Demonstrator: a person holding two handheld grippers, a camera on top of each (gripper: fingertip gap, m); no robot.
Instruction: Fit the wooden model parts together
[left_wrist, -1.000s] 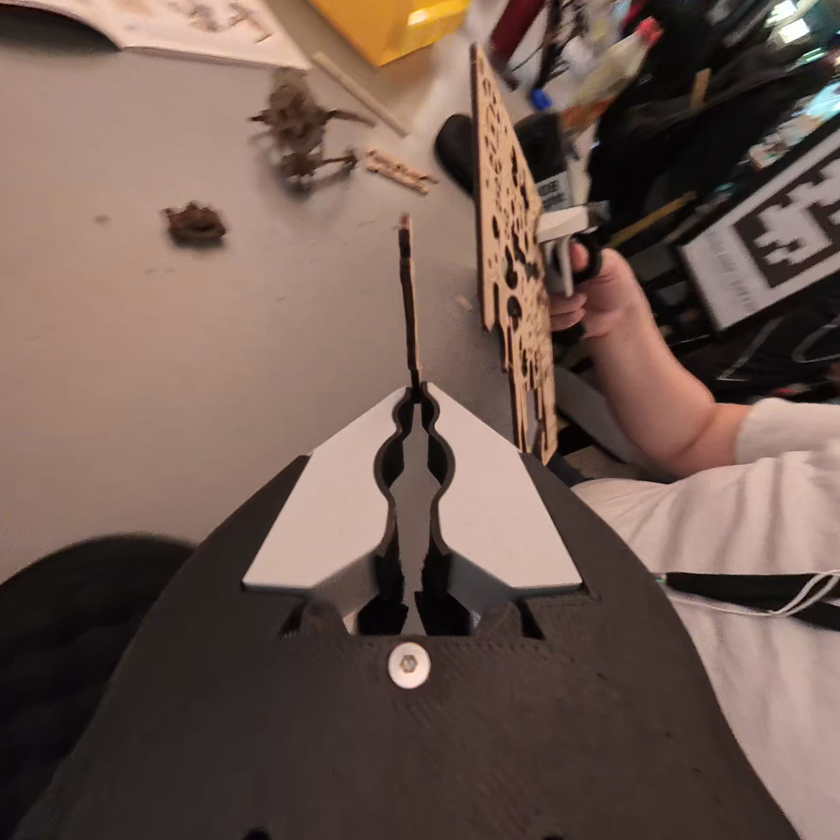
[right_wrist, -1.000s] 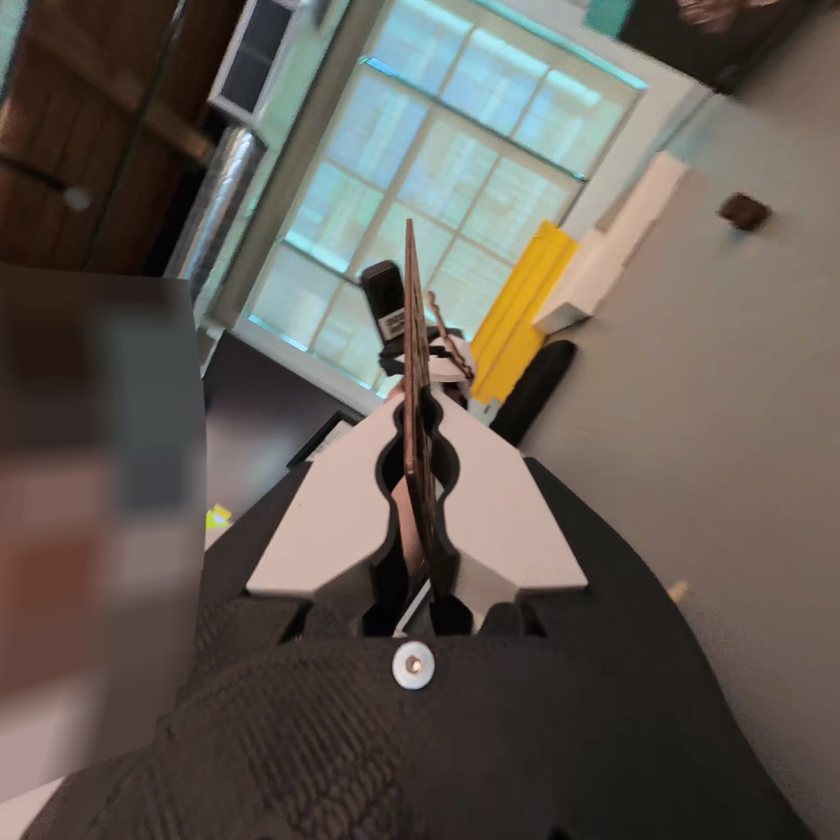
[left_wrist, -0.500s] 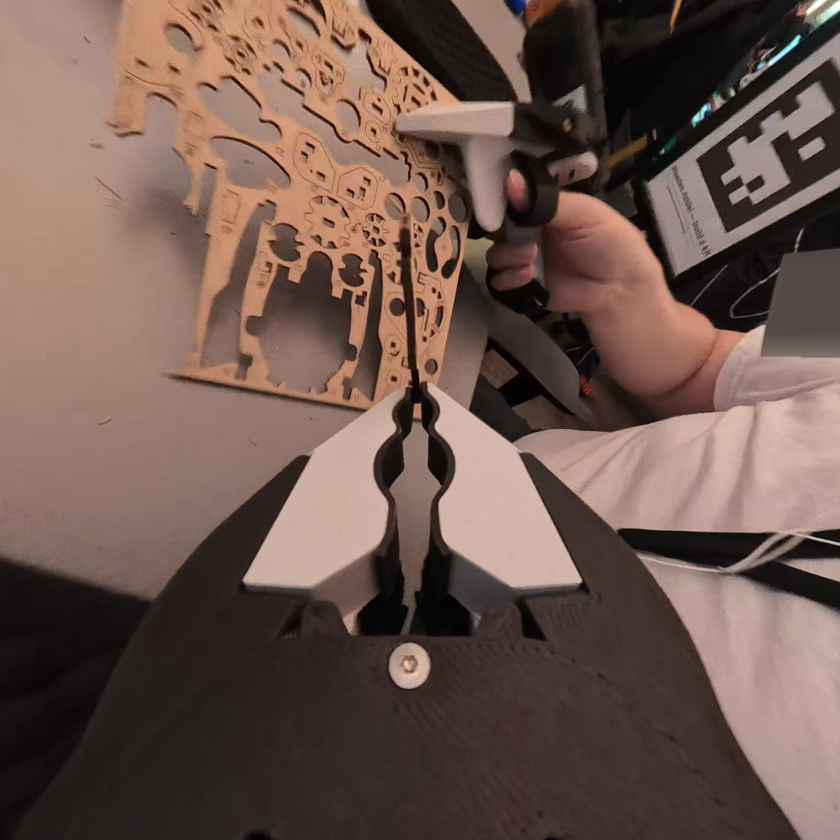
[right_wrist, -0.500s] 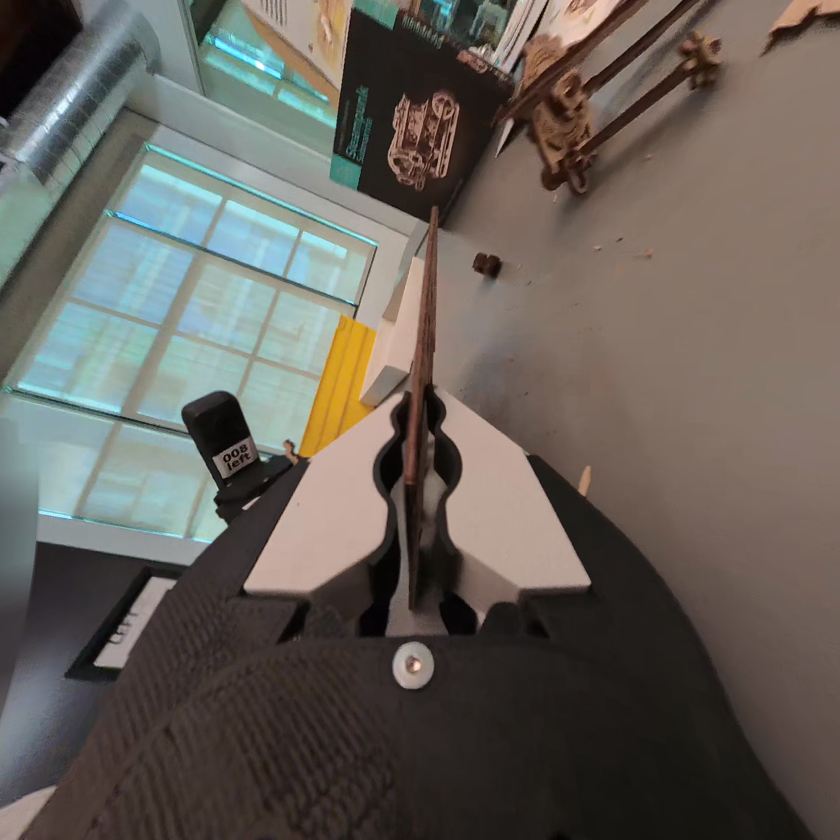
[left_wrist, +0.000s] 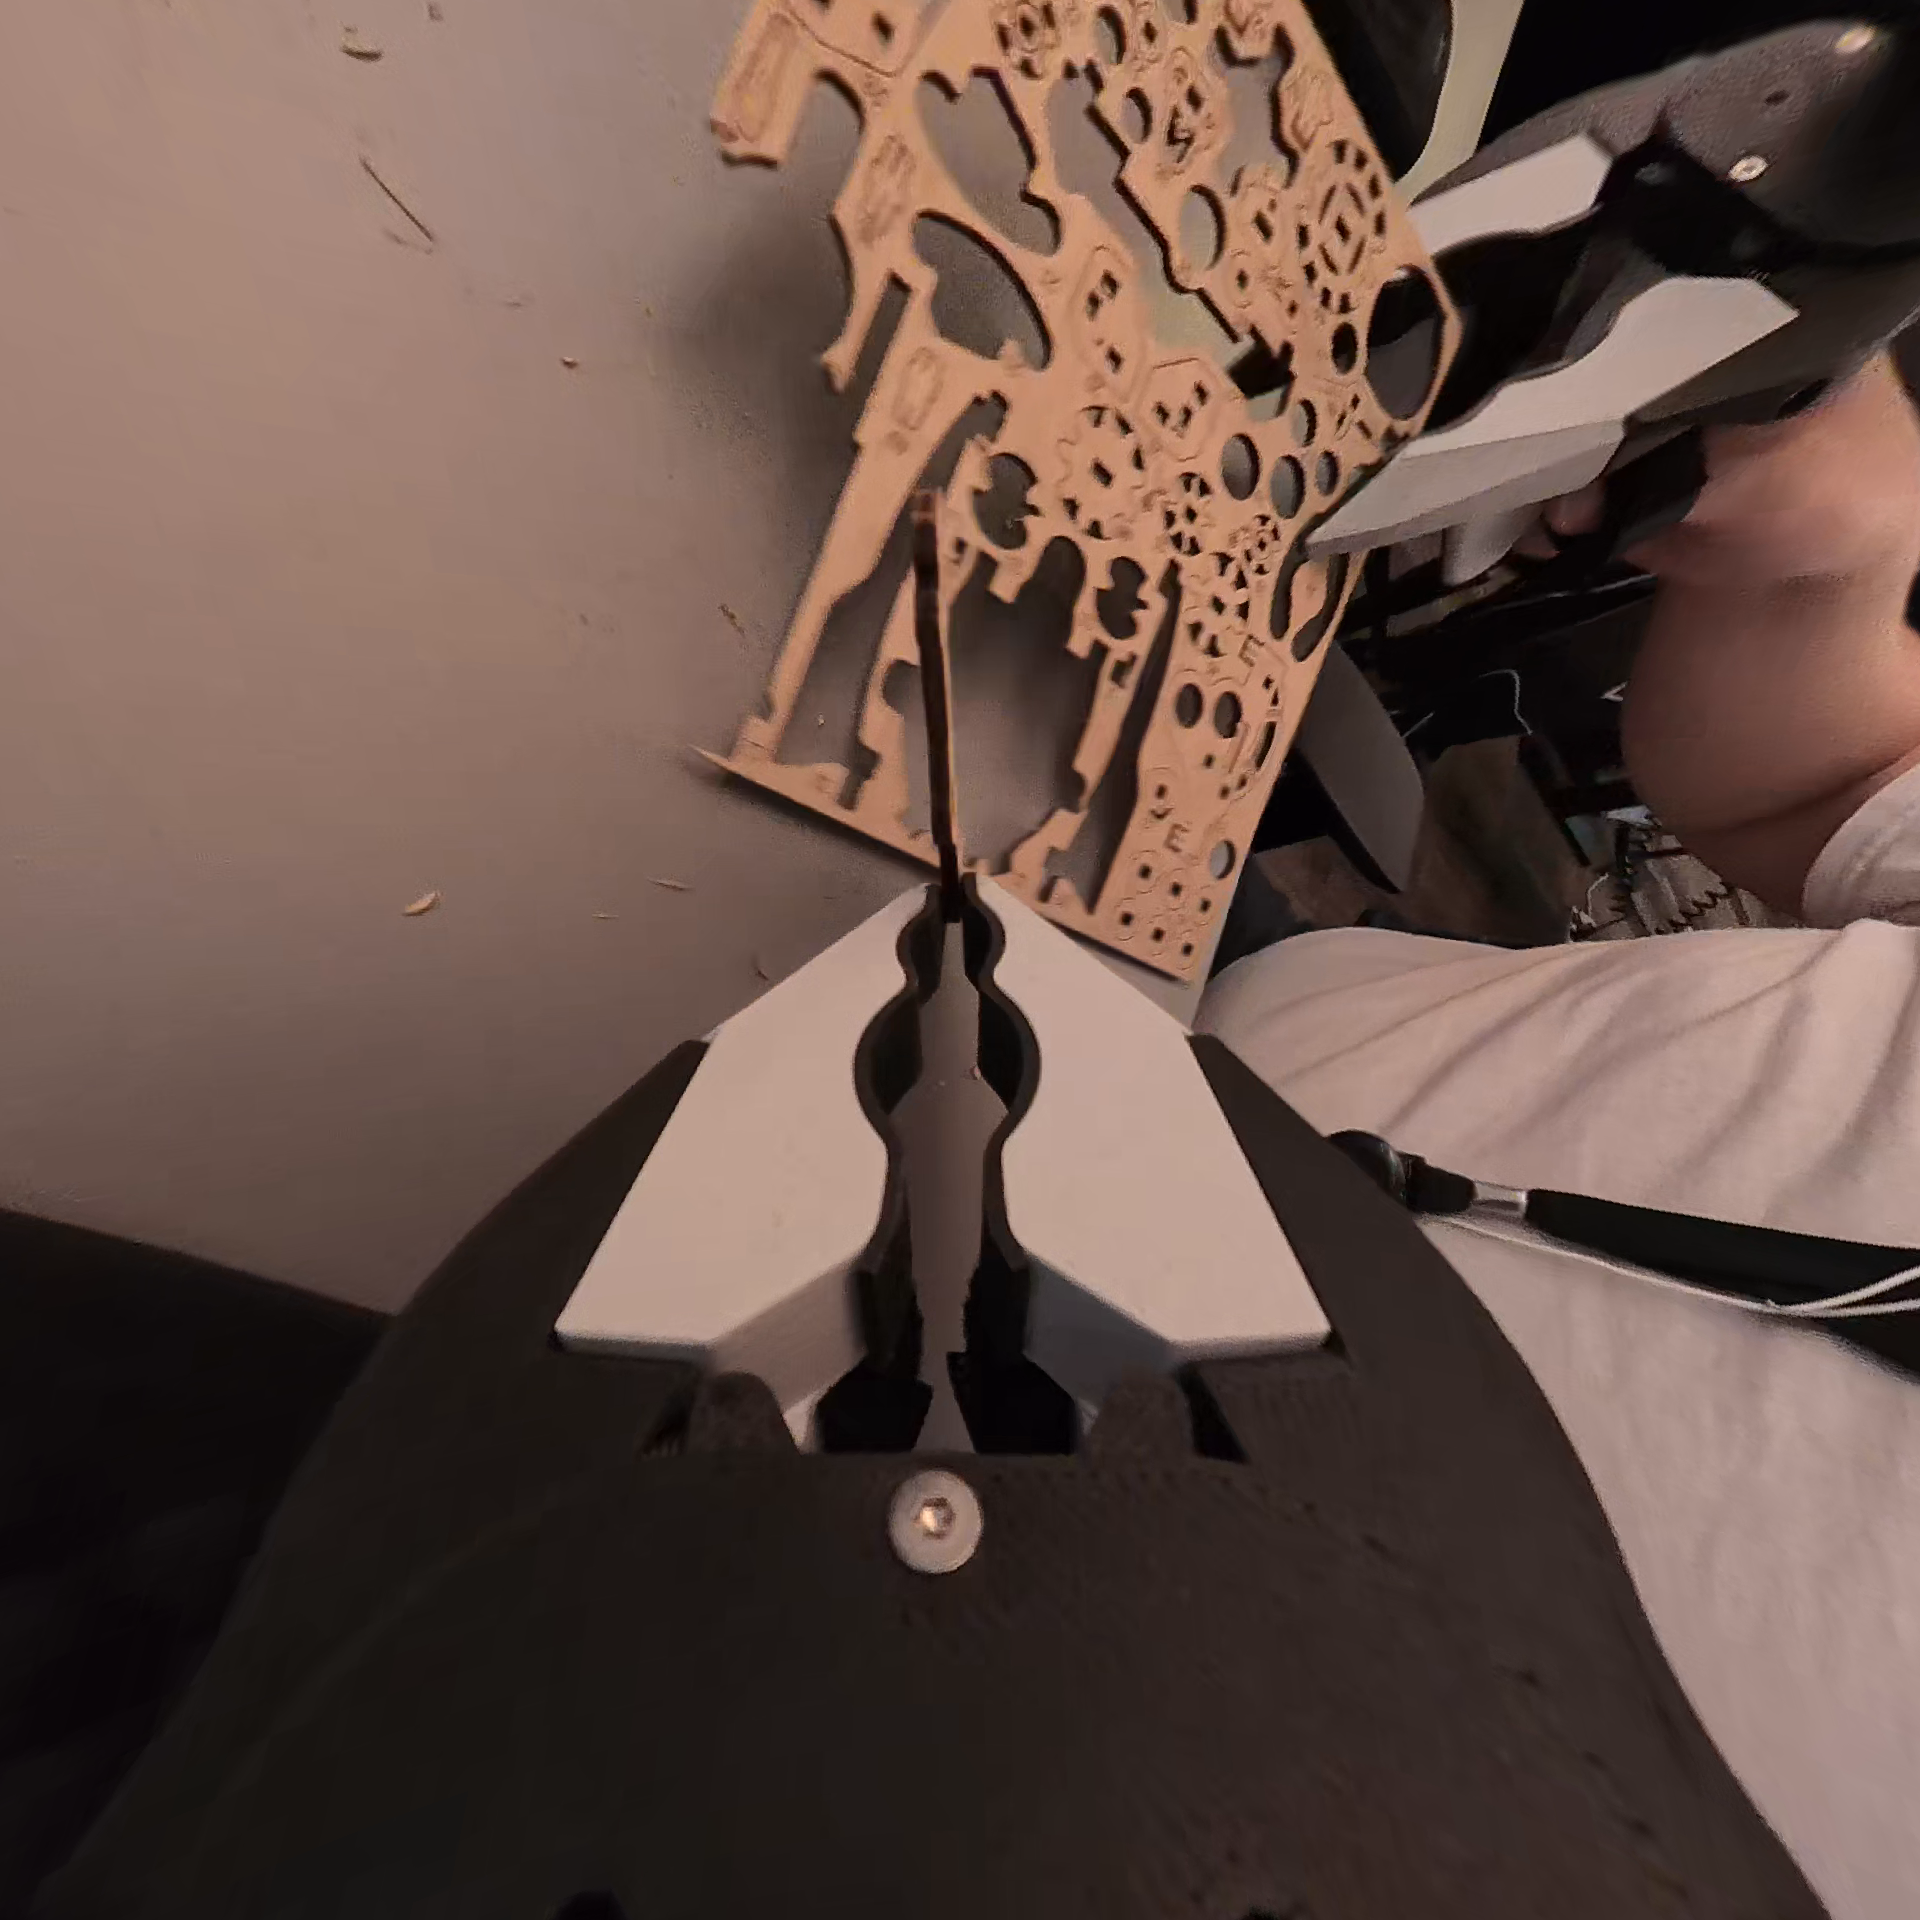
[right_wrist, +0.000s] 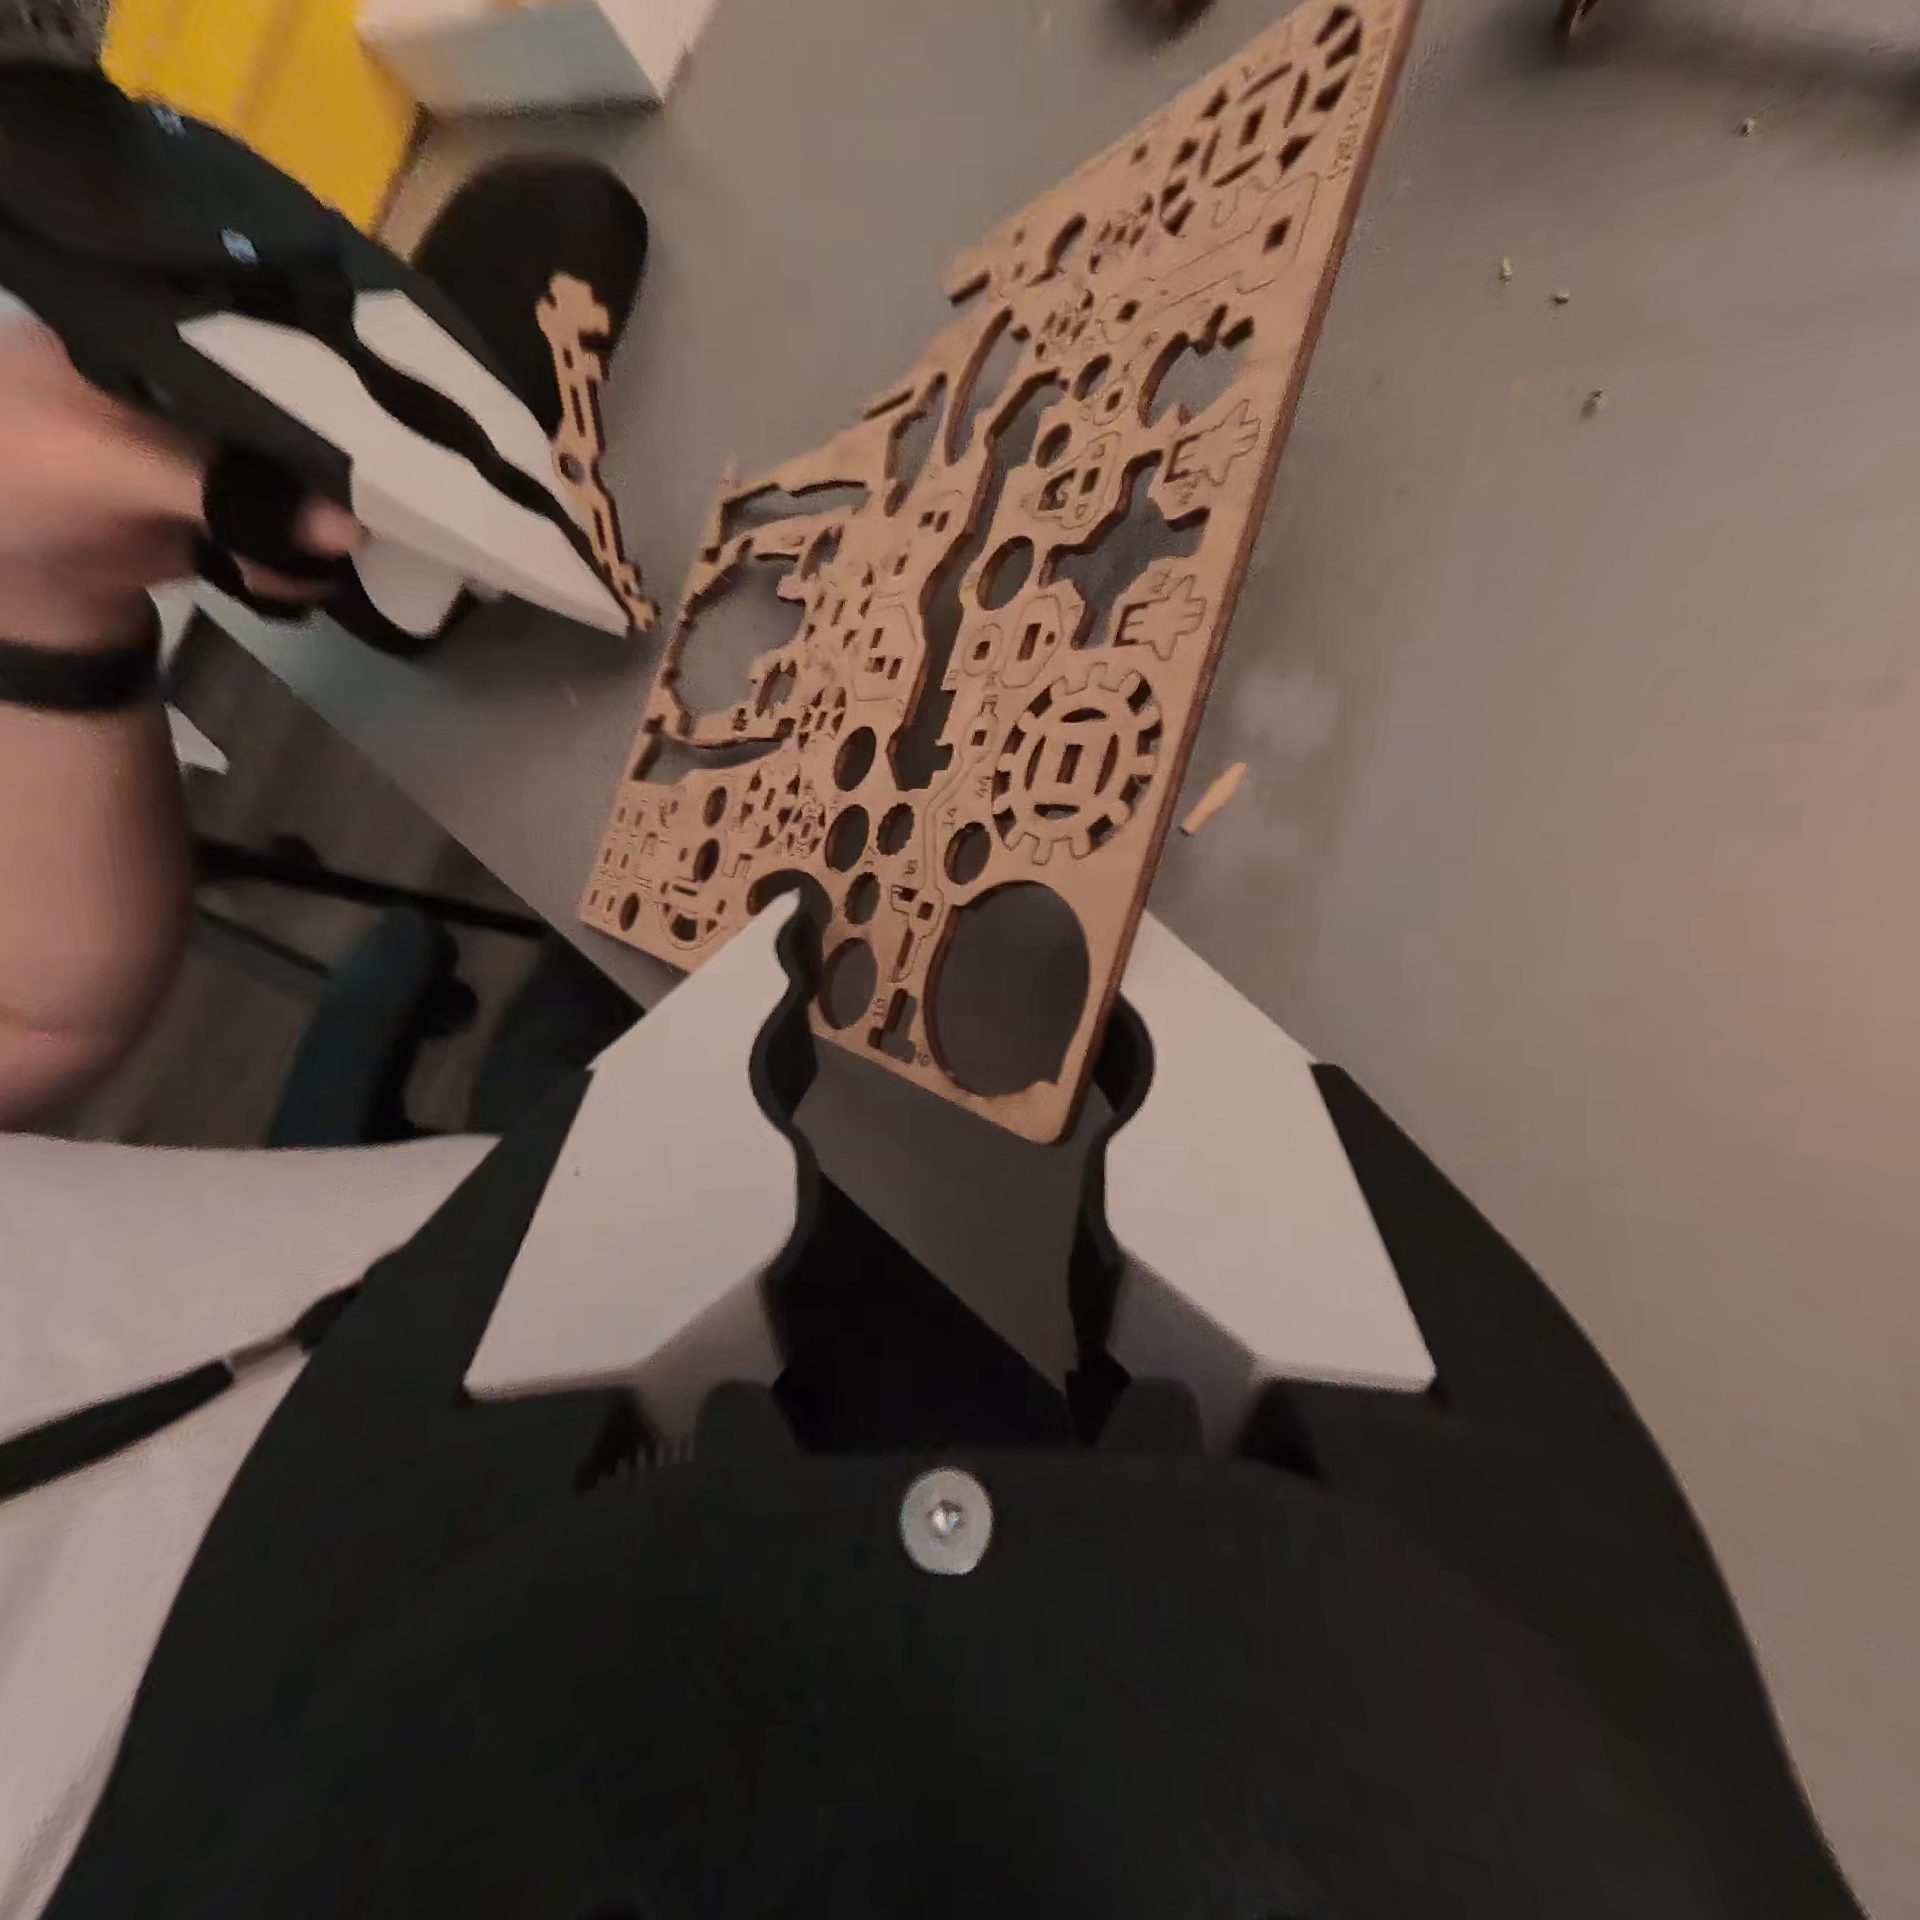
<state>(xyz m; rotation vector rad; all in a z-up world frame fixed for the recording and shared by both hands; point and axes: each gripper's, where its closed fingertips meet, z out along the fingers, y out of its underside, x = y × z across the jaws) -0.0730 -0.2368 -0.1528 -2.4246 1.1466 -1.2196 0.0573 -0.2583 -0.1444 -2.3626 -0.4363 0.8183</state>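
Observation:
A tan plywood sheet (right_wrist: 1039, 623) with many punched-out shapes lies on the grey table (right_wrist: 1610, 779); it also shows in the left wrist view (left_wrist: 1122, 436). My right gripper (right_wrist: 961, 935) is open, its jaws wide apart on either side of the sheet's near corner. It also shows at the upper right of the left wrist view (left_wrist: 1371, 384). My left gripper (left_wrist: 951, 894) is shut on a thin notched wooden strip (left_wrist: 935, 686), seen edge-on and pointing at the sheet. In the right wrist view the left gripper (right_wrist: 623, 613) holds this strip (right_wrist: 587, 416) just left of the sheet.
A yellow bin (right_wrist: 260, 104), a white box (right_wrist: 520, 52) and a black rounded object (right_wrist: 540, 239) sit at the table's far side. A wood chip (right_wrist: 1216, 800) and splinters lie beside the sheet. The table edge and a person's white shirt (left_wrist: 1558, 1091) are close by. Across from one pair of fingers to the other is roughly 15 cm. My left gripper is the nearer one to the black rounded object (right_wrist: 540, 239): about 15 cm, against 30 cm.
The right gripper swung the sheet from upright and edge-on down flat onto the table and opened its jaws. The left gripper, still shut on the strip, moved closer to the sheet.

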